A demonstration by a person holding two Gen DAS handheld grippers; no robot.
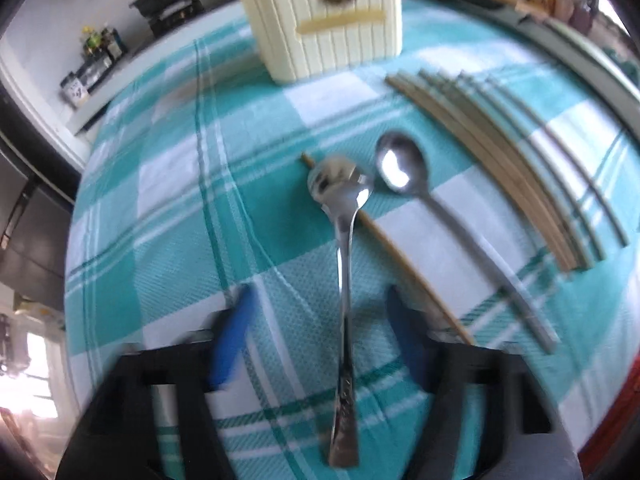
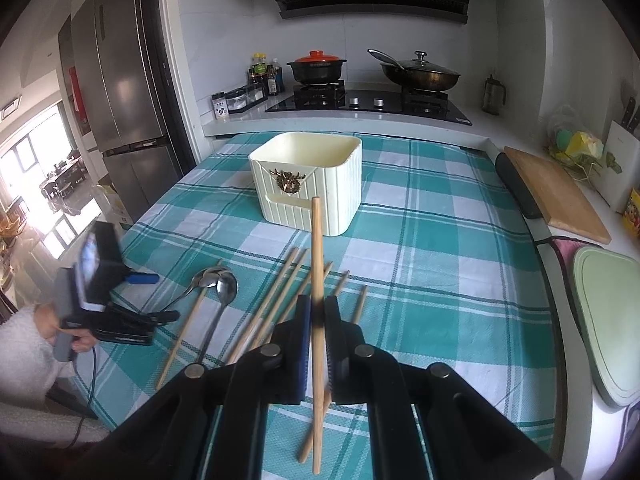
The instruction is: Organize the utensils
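In the left wrist view my left gripper (image 1: pixel 318 300) is open, its blue fingers (image 1: pixel 234 336) either side of a steel spoon (image 1: pixel 344 264) lying on the checked cloth. A second spoon (image 1: pixel 404 170) lies to its right, over a single chopstick (image 1: pixel 400 256). Several chopsticks (image 1: pixel 500 168) lie further right. A cream utensil holder (image 1: pixel 328 24) stands behind. In the right wrist view my right gripper (image 2: pixel 317 308) is shut on one chopstick (image 2: pixel 317 248), held above the cloth and pointing at the holder (image 2: pixel 308 180). The left gripper (image 2: pixel 120 304) shows by the spoons (image 2: pixel 218 284).
The teal checked tablecloth (image 2: pixel 440 280) covers the table. A wooden cutting board (image 2: pixel 556 192) and a green board (image 2: pixel 608 320) lie on the counter at the right. A stove with pots (image 2: pixel 360 92) is behind, a fridge (image 2: pixel 120 80) at the left.
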